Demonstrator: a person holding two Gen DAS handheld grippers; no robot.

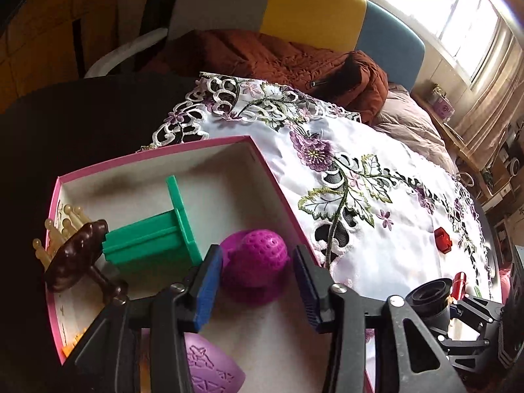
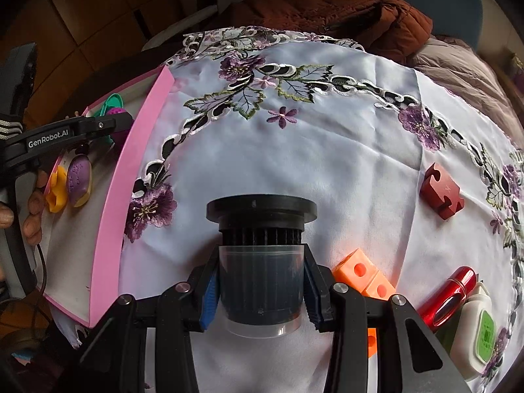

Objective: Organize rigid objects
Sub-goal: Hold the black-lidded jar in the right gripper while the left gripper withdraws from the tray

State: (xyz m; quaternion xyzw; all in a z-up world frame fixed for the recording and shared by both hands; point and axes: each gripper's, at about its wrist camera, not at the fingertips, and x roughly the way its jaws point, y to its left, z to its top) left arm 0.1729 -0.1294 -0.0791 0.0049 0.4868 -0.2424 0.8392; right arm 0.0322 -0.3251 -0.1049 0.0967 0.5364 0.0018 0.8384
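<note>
A pink-rimmed box (image 1: 196,145) holds a green plastic piece (image 1: 154,239), a magenta dimpled ball-shaped piece (image 1: 258,262), a dark brown knobbed piece (image 1: 77,258) and a purple oval piece (image 1: 213,370). My left gripper (image 1: 258,285) is open over the box, its blue pads either side of the magenta piece, apart from it. My right gripper (image 2: 262,290) is shut on a black ribbed filter in a clear cup (image 2: 262,262), held over the embroidered cloth (image 2: 327,150). The box also shows in the right wrist view (image 2: 131,177).
On the cloth lie a dark red block (image 2: 442,191), orange cubes (image 2: 363,273), a red tube (image 2: 448,298) and a white-and-green device (image 2: 475,330). A brown quilted jacket (image 1: 294,62) lies on the seat beyond the table.
</note>
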